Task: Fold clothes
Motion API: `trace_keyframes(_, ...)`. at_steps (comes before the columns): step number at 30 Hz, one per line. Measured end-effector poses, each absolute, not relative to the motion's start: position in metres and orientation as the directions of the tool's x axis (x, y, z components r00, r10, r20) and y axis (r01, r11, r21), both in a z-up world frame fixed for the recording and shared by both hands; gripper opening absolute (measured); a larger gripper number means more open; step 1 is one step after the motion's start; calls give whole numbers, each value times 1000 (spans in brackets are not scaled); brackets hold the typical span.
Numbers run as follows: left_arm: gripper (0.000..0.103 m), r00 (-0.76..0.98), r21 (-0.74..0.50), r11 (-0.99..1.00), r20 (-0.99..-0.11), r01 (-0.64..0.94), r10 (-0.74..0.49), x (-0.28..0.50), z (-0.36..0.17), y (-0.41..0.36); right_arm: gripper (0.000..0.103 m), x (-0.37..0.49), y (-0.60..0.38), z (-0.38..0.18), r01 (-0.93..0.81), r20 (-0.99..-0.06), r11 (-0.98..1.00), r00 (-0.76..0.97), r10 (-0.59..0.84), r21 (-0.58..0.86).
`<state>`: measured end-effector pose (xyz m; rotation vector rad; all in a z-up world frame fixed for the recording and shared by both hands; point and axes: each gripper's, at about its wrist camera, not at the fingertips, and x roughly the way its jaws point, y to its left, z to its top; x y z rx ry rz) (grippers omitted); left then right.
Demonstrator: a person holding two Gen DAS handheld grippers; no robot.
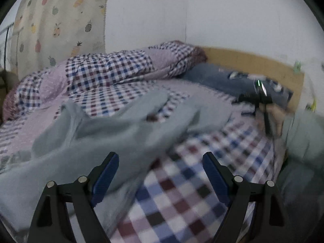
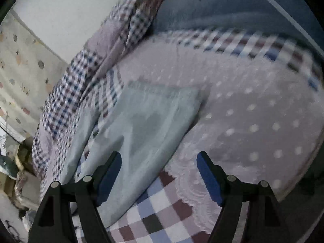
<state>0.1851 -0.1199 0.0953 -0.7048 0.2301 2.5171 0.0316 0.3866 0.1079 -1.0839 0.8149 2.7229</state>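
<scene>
- A pale grey-green garment (image 1: 113, 133) lies crumpled across a bed, spread over a checked and dotted bedsheet (image 1: 182, 184); one sleeve-like part reaches up toward the middle of the bed.
- The left claw (image 1: 160, 162) hangs above the near edge of the garment, jaws wide apart and gripping nothing; the cloth runs under its left blue pad (image 1: 105, 178), while the right pad sits over bare checked sheet.
- In the right wrist view the same garment (image 2: 145, 131) lies ahead and left of the right claw (image 2: 159, 160), whose jaws are likewise spread and empty; whether it touches the cloth cannot be told.
- The right claw also shows in the left wrist view (image 1: 261, 99), blurred, off to the right.
- A rumpled checked quilt (image 1: 105, 70) is heaped along the wall, with a dark blue pillow (image 1: 218, 79) against a wooden headboard (image 1: 253, 62).
- A pineapple-print curtain (image 1: 60, 20) hangs at the left.
</scene>
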Motion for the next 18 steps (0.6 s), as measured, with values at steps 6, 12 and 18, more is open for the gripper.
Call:
trace_keyframes(6,54,-733,250,-847,-644,-470,217,176,47,-90,80,38,400,73,-275,-666,-813,-725,-175,513)
trace_keyframes(12,46,-731,308,-861,-675,-404,102,151,29,-89,80,27,404,50,-300,-689,-787,-694,-209,540)
trace_keyframes(18,37,-724,347,-867,-690,-356,21,133,19,-89,80,18,407,43,-316,-690,-778,-695,-200,543)
